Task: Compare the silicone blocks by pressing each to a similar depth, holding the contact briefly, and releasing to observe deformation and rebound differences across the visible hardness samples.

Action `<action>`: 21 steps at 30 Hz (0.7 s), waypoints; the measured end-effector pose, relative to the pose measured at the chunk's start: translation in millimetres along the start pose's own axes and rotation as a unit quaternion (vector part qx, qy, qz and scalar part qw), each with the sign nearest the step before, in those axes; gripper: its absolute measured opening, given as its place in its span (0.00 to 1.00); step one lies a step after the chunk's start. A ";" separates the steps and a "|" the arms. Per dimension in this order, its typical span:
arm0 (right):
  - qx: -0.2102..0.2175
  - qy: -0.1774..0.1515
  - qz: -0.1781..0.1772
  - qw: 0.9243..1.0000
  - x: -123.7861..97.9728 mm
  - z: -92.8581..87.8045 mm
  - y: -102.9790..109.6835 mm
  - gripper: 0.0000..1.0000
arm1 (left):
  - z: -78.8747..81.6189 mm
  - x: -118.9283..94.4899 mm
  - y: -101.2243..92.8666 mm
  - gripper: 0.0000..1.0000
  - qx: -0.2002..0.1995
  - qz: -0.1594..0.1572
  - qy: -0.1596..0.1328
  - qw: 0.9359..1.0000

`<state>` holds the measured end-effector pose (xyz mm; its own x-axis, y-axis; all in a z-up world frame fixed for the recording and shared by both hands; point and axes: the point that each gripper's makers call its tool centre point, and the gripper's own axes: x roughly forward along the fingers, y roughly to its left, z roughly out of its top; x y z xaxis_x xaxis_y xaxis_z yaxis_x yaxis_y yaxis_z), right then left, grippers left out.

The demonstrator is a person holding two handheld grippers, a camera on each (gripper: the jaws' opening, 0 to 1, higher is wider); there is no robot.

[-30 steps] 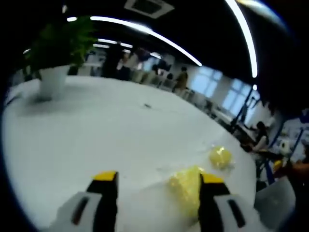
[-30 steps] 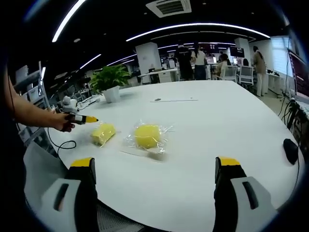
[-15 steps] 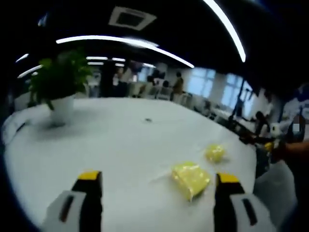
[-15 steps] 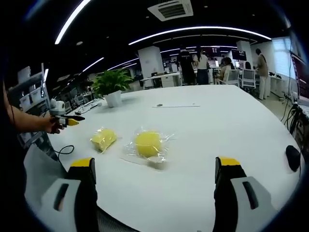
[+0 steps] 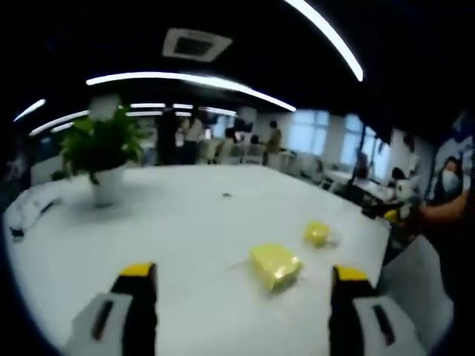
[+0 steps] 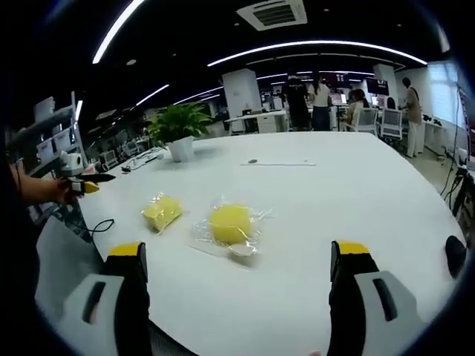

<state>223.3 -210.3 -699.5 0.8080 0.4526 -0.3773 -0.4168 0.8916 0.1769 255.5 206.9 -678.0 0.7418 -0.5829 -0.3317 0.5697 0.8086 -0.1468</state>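
Both tongs — left tongs (image 5: 237, 276), right tongs (image 6: 239, 256) — apart, empty; two yellow blocks (image 6: 230, 222) at 12 o'clock on the surface (image 6: 356, 193).

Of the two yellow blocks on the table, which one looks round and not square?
In the right gripper view it is the yellow block on the right, inside loose crinkled clear wrap that spreads around it. The other block, to its left, is boxier and more tightly wrapped.

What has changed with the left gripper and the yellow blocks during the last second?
The left gripper opened and drew back from the nearer yellow block, which it had been at a second ago. Both it and the farther yellow block stayed on the white table. The right gripper stayed open above the table.
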 end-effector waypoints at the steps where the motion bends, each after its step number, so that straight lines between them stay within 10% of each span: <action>1: 0.000 0.001 0.002 1.000 1.0 -0.1 0.4 0.96 | 1.8 -2.4 -1.6 1.00 -0.001 0.000 -0.004 1.000; 21: 0.002 0.013 0.002 1.000 7.2 -0.2 -3.3 0.96 | 0.1 -9.2 -6.4 1.00 0.007 0.004 -0.013 1.000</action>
<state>230.4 -209.9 -703.0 0.7955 0.4549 -0.4003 -0.4179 0.8902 0.1811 245.0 207.1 -673.9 0.7547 -0.5790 -0.3084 0.5689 0.8118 -0.1318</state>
